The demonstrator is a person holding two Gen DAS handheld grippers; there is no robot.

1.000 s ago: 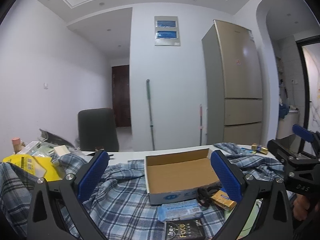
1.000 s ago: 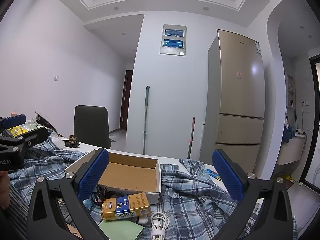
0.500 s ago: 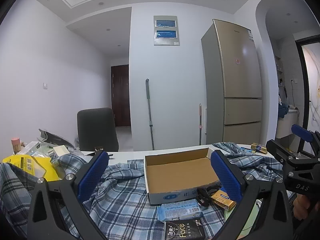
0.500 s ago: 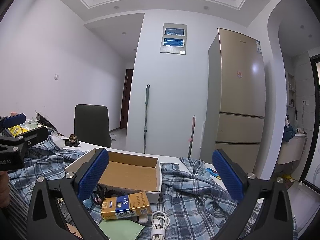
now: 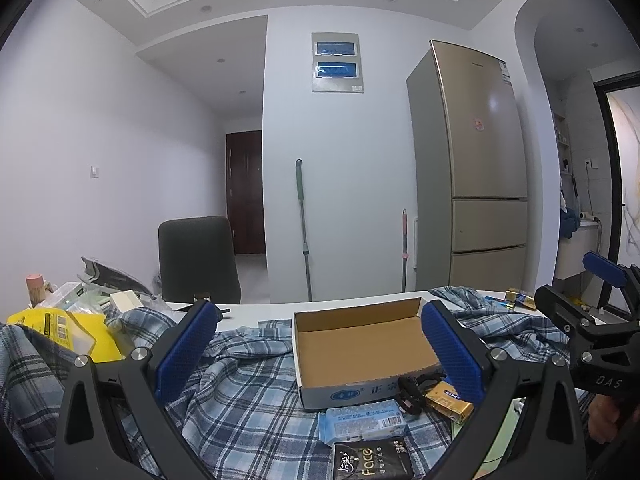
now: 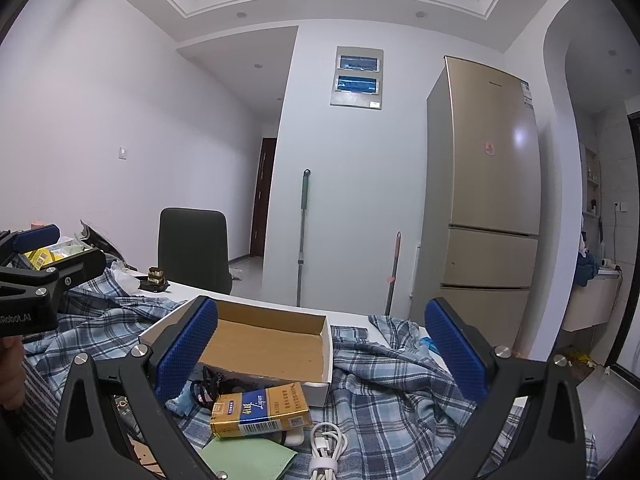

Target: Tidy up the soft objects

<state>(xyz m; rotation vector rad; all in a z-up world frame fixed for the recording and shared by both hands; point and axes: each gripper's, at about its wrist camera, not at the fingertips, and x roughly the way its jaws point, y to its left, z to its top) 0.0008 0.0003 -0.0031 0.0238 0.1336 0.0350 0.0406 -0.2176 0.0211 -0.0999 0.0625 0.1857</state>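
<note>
A blue plaid shirt (image 5: pixel 244 396) (image 6: pixel 400 392) lies spread over the table. An empty cardboard box (image 5: pixel 360 352) (image 6: pixel 264 344) rests on it. In front of the box lie a blue tissue pack (image 5: pixel 362 422), a black "face" pack (image 5: pixel 372 462), a black hair tie (image 5: pixel 408 394) (image 6: pixel 204 388) and a gold cigarette pack (image 5: pixel 446 400) (image 6: pixel 260 410). My left gripper (image 5: pixel 318 352) hovers open above the shirt, short of the box. My right gripper (image 6: pixel 320 354) is open too, over the box's near right corner, with nothing between its fingers.
A yellow bag (image 5: pixel 60 334) and clutter sit at the table's left. A white cable (image 6: pixel 326 446) and green paper (image 6: pixel 252 458) lie near the right gripper. A dark chair (image 5: pixel 198 260), a mop (image 5: pixel 302 232) and a fridge (image 5: pixel 476 168) stand beyond the table.
</note>
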